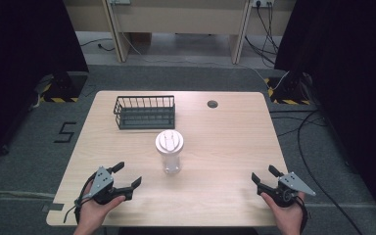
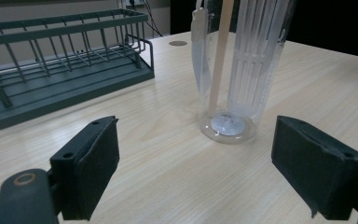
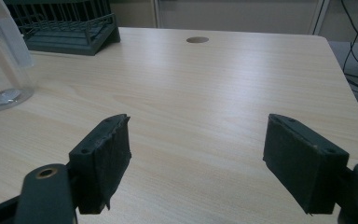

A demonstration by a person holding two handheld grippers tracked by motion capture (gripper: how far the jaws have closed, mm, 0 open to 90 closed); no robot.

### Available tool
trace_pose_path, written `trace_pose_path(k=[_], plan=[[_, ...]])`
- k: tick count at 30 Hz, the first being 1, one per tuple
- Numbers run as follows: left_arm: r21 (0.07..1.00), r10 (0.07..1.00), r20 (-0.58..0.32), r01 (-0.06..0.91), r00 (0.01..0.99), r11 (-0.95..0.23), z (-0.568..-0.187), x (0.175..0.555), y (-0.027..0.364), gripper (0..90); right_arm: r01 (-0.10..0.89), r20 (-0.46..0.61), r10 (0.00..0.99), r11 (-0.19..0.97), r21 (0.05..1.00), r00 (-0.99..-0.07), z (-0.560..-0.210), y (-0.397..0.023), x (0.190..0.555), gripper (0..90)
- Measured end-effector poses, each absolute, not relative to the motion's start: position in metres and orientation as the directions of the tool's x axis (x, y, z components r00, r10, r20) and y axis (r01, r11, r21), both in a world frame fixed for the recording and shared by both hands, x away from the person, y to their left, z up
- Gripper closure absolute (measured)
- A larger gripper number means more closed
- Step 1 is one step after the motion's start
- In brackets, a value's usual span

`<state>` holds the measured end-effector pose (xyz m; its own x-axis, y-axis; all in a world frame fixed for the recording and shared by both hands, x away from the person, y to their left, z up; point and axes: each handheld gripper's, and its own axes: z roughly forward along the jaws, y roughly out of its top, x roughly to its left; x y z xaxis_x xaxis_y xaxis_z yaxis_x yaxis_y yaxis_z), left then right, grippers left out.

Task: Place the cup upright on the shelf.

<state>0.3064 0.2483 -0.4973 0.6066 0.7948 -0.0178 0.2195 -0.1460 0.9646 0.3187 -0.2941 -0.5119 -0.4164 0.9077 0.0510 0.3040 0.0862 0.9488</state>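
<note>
Both tongs, left [image 1: 129,175] and right [image 1: 264,175], jaws wide apart, empty, flanking the upright clear cup [image 1: 169,152].

Left gripper [image 1: 127,176] held low over the table's [image 1: 215,147] near-left corner area, jaws spread wide and empty, pointing forward and toward the table's middle; left hand [image 1: 98,205] grips it from below, forearm entering at the near edge. Right gripper [image 1: 264,175] over the table's near-right corner, jaws likewise wide apart and empty, angled up-left, right hand [image 1: 289,210] wrapped under it, cable trailing by the wrist.
</note>
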Motion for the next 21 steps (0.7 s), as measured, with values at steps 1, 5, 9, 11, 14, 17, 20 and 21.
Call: trace_pose_path(k=[1,5,9,11,14,17,20,21], plan=[[0.964,0.792,-0.021,0.222,0.61,-0.145,-0.498,0.307,0.248,14.6,0.305,0.055,0.907,0.083,0.949,-0.417,-0.512,-0.294,0.319,22.8],[0.965,0.783,-0.034,0.225,0.621,-0.136,-0.498,0.31,0.245,14.7,0.313,0.066,0.907,0.075,0.947,-0.416,-0.512,-0.295,0.319,21.9],[0.964,0.767,-0.026,0.22,0.642,-0.152,-0.498,0.314,0.239,14.7,0.31,0.061,0.906,0.08,0.947,-0.418,-0.512,-0.295,0.319,21.2],[0.963,0.763,-0.022,0.218,0.646,-0.158,-0.497,0.315,0.239,14.8,0.309,0.058,0.906,0.082,0.947,-0.42,-0.512,-0.295,0.319,21.2],[0.961,0.748,-0.003,0.208,0.664,-0.181,-0.496,0.318,0.235,15.0,0.313,0.056,0.908,0.085,0.946,-0.416,-0.512,-0.294,0.319,21.2],[0.962,0.744,-0.004,0.206,0.668,-0.18,-0.493,0.322,0.232,15.0,0.315,0.054,0.908,0.087,0.945,-0.416,-0.512,-0.294,0.32,21.7],[0.961,0.735,-0.006,0.206,0.678,-0.183,-0.491,0.325,0.225,14.9,0.317,0.056,0.908,0.086,0.944,-0.415,-0.512,-0.294,0.32,21.9],[0.961,0.729,-0.002,0.203,0.685,-0.188,-0.491,0.326,0.222,14.9,0.318,0.058,0.908,0.085,0.944,-0.415,-0.512,-0.294,0.32,21.9]])
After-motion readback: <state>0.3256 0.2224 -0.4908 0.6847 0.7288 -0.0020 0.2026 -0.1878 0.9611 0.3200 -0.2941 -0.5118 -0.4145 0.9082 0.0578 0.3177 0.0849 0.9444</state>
